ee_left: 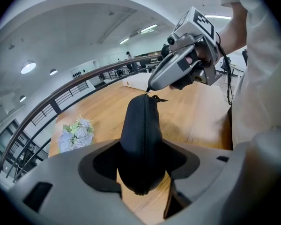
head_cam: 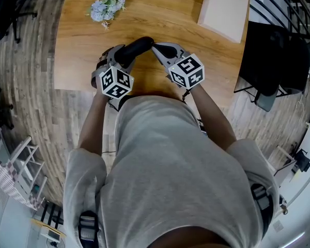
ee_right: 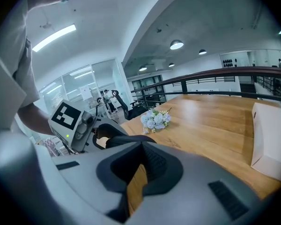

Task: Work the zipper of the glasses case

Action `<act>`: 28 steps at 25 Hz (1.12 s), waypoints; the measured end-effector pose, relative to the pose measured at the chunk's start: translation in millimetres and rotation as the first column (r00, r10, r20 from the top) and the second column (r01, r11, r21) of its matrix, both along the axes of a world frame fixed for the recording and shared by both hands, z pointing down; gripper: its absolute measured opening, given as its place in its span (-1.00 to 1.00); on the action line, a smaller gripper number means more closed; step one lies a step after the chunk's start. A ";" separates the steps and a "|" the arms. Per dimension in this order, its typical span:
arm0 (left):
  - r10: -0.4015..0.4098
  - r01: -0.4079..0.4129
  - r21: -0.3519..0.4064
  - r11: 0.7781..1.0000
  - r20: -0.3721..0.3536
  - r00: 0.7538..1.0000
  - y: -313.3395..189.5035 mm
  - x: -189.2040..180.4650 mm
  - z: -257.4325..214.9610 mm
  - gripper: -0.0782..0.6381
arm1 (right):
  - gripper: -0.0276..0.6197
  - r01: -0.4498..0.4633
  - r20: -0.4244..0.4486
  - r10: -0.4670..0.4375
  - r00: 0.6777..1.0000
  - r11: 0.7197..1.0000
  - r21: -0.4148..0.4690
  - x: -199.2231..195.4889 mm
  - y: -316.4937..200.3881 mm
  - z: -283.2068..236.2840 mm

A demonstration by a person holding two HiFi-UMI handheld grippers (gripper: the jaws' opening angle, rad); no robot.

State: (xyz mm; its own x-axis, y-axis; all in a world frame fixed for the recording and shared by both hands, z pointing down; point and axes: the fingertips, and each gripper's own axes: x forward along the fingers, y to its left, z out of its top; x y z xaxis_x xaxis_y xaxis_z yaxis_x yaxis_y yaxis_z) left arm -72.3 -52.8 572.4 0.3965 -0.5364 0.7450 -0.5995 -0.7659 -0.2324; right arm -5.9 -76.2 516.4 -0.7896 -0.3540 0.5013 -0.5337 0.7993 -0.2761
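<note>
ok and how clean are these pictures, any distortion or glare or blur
Head view: sharp, evenly lit, floor planks bowing at the edges. Left gripper view: strong fisheye, the railing arcs and corners go black; the glasses case is crisp. Right gripper view: same fisheye, a ceiling light blows out, the flowers are clear.

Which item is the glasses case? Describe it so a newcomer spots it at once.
Start at the wooden table, then go to its near edge. The glasses case is the black, rounded pouch clamped in the left gripper, with a zipper down its middle. The pale flowers and white box lie farther back.
</note>
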 end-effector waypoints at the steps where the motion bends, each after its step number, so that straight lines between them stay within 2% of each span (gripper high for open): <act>1: -0.002 0.002 -0.002 1.000 0.001 1.000 -0.5 1.1 0.7 -0.02 | -0.83 0.006 0.001 -0.006 1.000 1.000 0.003 -2.0 1.8 -0.8; 5: -0.007 0.007 -0.007 1.000 0.000 1.000 -2.6 2.7 1.9 -0.02 | -0.83 0.003 -0.018 -0.002 1.000 0.999 0.032 -2.6 -0.5 0.5; 10: 0.004 -0.002 0.024 1.000 -0.052 0.999 -0.1 4.2 -8.9 -0.02 | -0.84 0.003 -0.057 0.001 0.998 0.998 0.062 1.8 -6.3 3.2; 18: 0.037 -0.032 0.088 0.996 -0.053 0.998 0.3 8.1 -19.2 -0.02 | -0.84 -0.018 -0.088 0.021 0.996 0.999 0.035 6.3 -13.2 16.6; 28: -0.015 0.020 0.097 0.995 -0.051 0.999 -6.4 10.2 -20.7 -0.02 | -0.83 -0.011 -0.040 0.011 0.999 1.000 0.012 -4.2 -7.0 8.7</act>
